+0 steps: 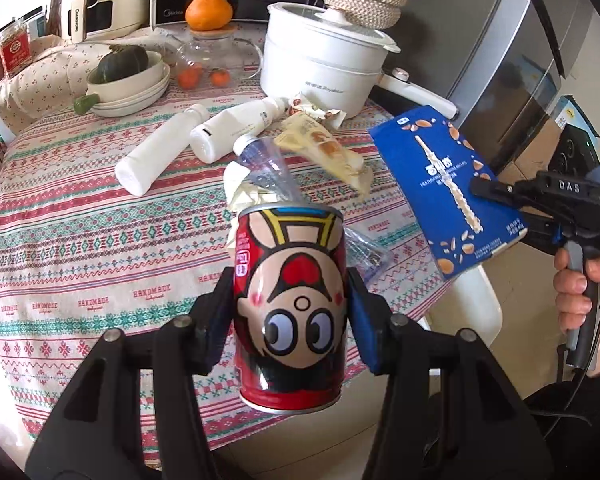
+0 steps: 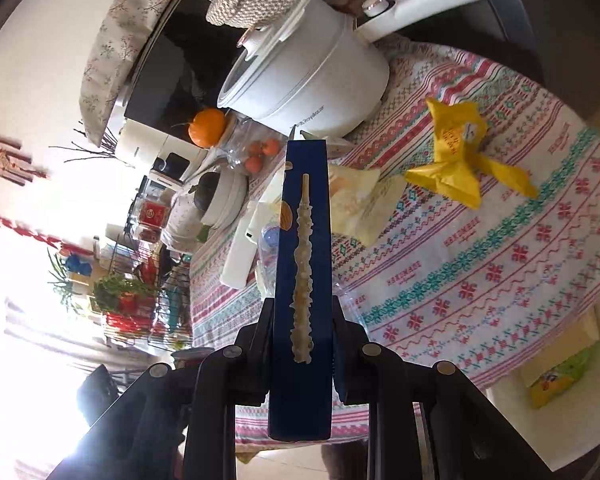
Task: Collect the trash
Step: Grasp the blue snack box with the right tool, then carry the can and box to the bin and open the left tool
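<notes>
- Left claw [image 1: 290, 312] is clamped on the red can [image 1: 290, 308], one pad on each side of its body, holding it up off the bench [image 1: 80, 248], on the near side of the white pot [image 1: 320, 60].
- The can's long axis runs along the fingers, pointing away from the camera, and the cartoon face on it reads upside down.
- Right claw [image 2: 302, 334] is squeezed tight on the blue snack box [image 2: 302, 264], gripping its two broad faces near the bottom end. Box is lifted clear off the bench, out to the right of the pot in the left wrist view.
- The box's long axis runs along the fingers, narrow edge facing the right camera, far end aimed toward the pot.
- Readable stuff: "HANDMADE" repeated across the tablecloth [image 1: 60, 200], "DAS" on the right claw's body, and "Royalstar" on the pot.
</notes>
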A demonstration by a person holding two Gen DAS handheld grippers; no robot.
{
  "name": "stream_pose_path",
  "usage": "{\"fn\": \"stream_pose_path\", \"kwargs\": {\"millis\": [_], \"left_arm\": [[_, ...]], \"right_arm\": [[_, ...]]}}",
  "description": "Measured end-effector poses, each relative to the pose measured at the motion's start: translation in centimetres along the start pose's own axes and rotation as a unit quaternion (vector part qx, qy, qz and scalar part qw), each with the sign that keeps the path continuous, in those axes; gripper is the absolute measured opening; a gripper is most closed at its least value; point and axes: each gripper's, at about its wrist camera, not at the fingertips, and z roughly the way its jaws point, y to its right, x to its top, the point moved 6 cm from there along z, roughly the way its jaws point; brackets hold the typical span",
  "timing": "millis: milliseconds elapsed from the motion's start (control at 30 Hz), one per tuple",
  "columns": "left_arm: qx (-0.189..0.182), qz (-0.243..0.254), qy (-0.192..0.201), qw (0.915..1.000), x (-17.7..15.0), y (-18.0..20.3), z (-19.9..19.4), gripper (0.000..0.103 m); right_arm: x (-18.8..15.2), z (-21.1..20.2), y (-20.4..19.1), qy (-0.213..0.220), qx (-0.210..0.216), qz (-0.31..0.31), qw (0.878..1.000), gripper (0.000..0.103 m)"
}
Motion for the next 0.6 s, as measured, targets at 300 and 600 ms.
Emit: {"fn": "stream_pose_path", "kwargs": {"millis": [300,600], "left_arm": [[-0.023,0.031,0.017,0.9991,0.0,4.4,-0.6,0.054],[-0.045,0.078,0.007,0.9959,-0.8,9.7,0.4,0.054]], "right_arm": [[-2.3,-6.3,0.9,0.045,-0.069,-0.087,0.993,0.024],[-5.1,-9.9,1.6,0.074,-0.178,-0.199,0.961,0.024]]}}
